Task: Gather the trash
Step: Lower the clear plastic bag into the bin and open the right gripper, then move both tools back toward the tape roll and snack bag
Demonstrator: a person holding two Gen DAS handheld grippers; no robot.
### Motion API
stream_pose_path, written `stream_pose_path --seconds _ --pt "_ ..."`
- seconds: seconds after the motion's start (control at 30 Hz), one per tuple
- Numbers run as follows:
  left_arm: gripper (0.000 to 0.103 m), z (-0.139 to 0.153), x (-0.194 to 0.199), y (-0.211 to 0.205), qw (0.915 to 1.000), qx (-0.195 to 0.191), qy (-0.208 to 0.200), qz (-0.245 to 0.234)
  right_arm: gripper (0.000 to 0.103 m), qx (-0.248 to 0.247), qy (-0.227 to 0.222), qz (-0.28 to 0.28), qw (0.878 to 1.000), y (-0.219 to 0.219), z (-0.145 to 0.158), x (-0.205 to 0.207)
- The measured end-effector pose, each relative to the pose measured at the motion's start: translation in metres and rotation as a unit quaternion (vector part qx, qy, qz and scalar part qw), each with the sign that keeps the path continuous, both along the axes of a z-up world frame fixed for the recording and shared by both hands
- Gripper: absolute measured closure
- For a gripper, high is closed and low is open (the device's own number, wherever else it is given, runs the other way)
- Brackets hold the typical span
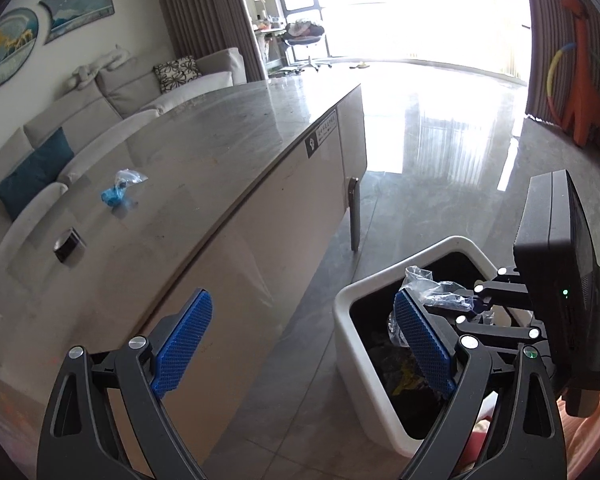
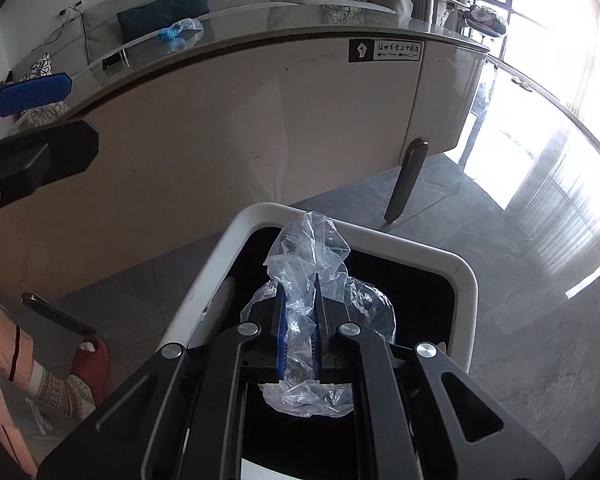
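My right gripper (image 2: 299, 284) is shut on a crumpled clear plastic bag (image 2: 308, 256) and holds it over the open mouth of a white trash bin (image 2: 452, 264) with a dark inside. In the left wrist view the same bin (image 1: 346, 300) stands on the floor beside the table, with the plastic bag (image 1: 432, 286) and the right gripper (image 1: 460, 304) above it. My left gripper (image 1: 304, 308) is open and holds nothing, hanging beside the table's side. A blue wad in clear wrap (image 1: 120, 190) lies on the grey tabletop (image 1: 204, 148), also seen far off in the right wrist view (image 2: 180, 34).
A small dark box (image 1: 69, 245) sits on the tabletop near the blue wad. The table has pale side panels and dark slanted legs (image 2: 404, 180). A person's foot in a red slipper (image 2: 92, 364) stands left of the bin. A grey sofa (image 1: 100, 104) lies behind the table.
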State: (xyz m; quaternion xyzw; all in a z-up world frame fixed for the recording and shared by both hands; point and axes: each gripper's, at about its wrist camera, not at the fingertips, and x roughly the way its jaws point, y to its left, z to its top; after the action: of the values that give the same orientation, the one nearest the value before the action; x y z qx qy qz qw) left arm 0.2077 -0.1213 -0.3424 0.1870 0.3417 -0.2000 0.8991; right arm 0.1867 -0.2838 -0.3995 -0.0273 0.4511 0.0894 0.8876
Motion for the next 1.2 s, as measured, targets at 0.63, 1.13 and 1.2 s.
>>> stream_pose_path --seconds 0.63,1.13,1.2 --pt "0.011 -0.007 0.014 -0.002 0.9998 0.006 0.013 0.010 0.004 -0.023 0.055 -0.014 0.998 -0.003 -0.025 0.020" --pt "0.011 0.039 0.023 0.056 0.9977 -0.025 -0.014 0.061 0.004 0.010 -0.104 -0.037 0.994 0.001 0.087 -0.002" --pt "0.011 0.047 0.031 0.072 0.9967 -0.026 -0.015 0.075 0.004 0.024 -0.139 -0.029 0.990 0.007 0.116 0.002"
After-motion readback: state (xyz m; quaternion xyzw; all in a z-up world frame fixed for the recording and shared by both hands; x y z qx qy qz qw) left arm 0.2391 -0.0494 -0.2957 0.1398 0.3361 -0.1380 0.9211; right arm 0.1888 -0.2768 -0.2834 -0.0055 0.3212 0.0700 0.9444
